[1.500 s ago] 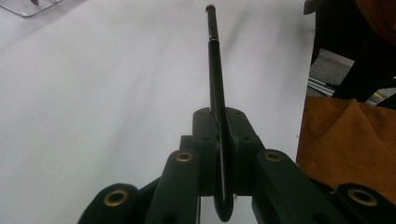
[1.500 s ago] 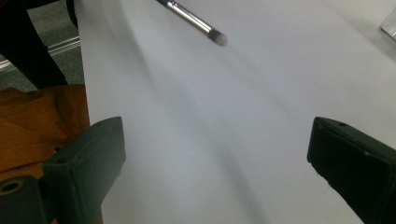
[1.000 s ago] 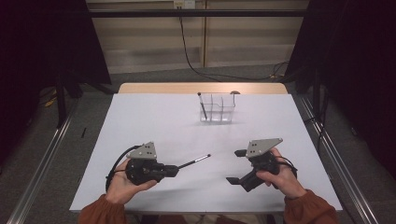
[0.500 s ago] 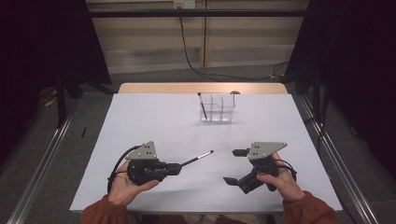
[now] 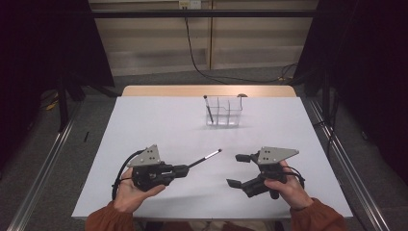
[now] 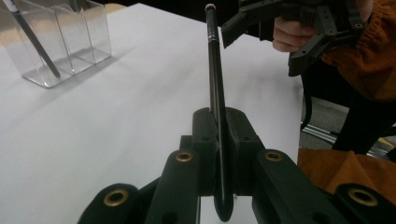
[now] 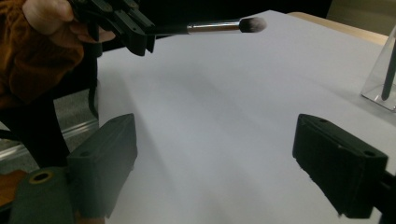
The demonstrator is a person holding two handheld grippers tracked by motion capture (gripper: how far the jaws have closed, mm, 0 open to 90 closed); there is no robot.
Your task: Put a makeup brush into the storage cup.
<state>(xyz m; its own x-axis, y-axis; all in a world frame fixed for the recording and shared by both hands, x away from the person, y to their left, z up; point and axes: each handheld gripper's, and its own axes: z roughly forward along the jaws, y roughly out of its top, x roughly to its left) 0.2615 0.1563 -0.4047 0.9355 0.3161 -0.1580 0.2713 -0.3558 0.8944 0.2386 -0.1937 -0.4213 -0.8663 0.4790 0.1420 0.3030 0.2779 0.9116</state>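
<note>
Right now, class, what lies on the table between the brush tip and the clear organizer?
Nothing: in the high view, bare white table runs from the brush, held in the left hand-held gripper, to the organizer.

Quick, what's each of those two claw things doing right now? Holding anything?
Left gripper: closed on the makeup brush, bristles pointing away from the hand.
Right gripper: open, jaws just narrowing a little, nothing between them.

Two slim black-handled makeup brushes [image 5: 206, 159] [image 5: 208, 108], one clear plastic compartmented organiser [image 5: 223, 112], two black hand-held two-jaw grippers [image 5: 184, 169] [image 5: 239, 170] and one white-topped table [image 5: 159, 126]
</note>
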